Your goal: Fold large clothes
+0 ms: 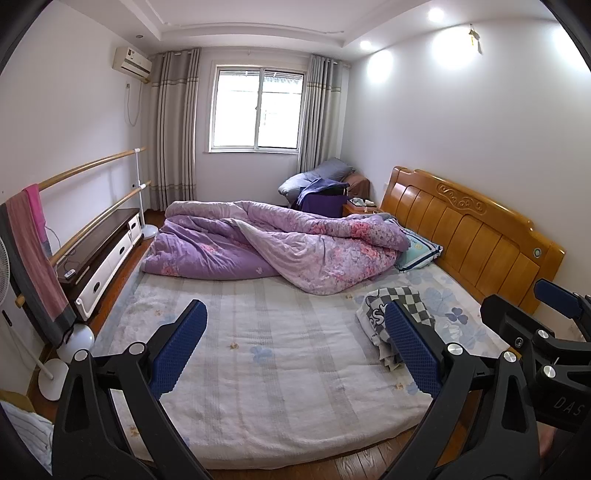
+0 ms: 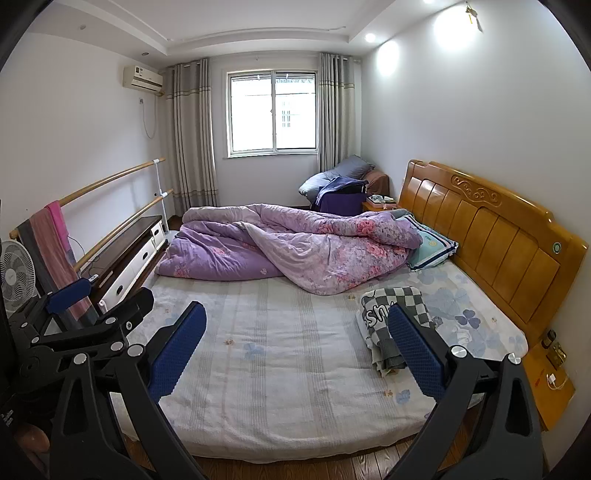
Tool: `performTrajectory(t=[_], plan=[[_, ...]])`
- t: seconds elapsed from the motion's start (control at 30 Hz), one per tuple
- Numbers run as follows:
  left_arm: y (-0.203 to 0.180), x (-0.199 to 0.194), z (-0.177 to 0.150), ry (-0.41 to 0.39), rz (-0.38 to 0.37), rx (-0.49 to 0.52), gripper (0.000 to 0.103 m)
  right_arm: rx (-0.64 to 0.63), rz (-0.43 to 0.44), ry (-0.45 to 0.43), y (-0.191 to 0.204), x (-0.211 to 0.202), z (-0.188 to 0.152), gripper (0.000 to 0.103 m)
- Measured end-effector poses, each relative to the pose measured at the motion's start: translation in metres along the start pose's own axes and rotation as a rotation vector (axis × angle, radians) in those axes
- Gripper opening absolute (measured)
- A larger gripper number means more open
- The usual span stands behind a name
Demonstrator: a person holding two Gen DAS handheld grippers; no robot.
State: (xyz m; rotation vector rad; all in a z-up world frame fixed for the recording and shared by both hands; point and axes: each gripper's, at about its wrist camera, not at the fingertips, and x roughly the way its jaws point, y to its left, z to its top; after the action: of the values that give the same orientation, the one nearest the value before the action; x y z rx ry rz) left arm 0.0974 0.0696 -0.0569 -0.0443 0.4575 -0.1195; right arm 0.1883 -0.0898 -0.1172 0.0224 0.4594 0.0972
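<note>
Checkered garment (image 1: 397,314) bunched near headboard (image 1: 469,236), long axis toward foot edge.

Walls: plain white, air conditioner (image 1: 132,60) high on the left.
Window: window (image 1: 257,109) in the far wall, daylit, between grey curtains (image 1: 174,129).
Ceiling: recessed spotlights (image 1: 436,14) lit.
Floor: dark wood boards (image 2: 388,458).
Furniture: bed (image 1: 258,350) with wooden headboard (image 1: 472,229); low TV cabinet (image 1: 107,247) on the left.
</note>
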Motion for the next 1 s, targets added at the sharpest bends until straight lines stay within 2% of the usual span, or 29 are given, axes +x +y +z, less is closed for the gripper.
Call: performTrajectory(t=[1.0], plan=[[0.0053,0.0067,-0.0002,0.019,-0.016,-0.002,0.097,0.004,0.001,0.011,-0.0034,0.0010,-0.0026,0.095]])
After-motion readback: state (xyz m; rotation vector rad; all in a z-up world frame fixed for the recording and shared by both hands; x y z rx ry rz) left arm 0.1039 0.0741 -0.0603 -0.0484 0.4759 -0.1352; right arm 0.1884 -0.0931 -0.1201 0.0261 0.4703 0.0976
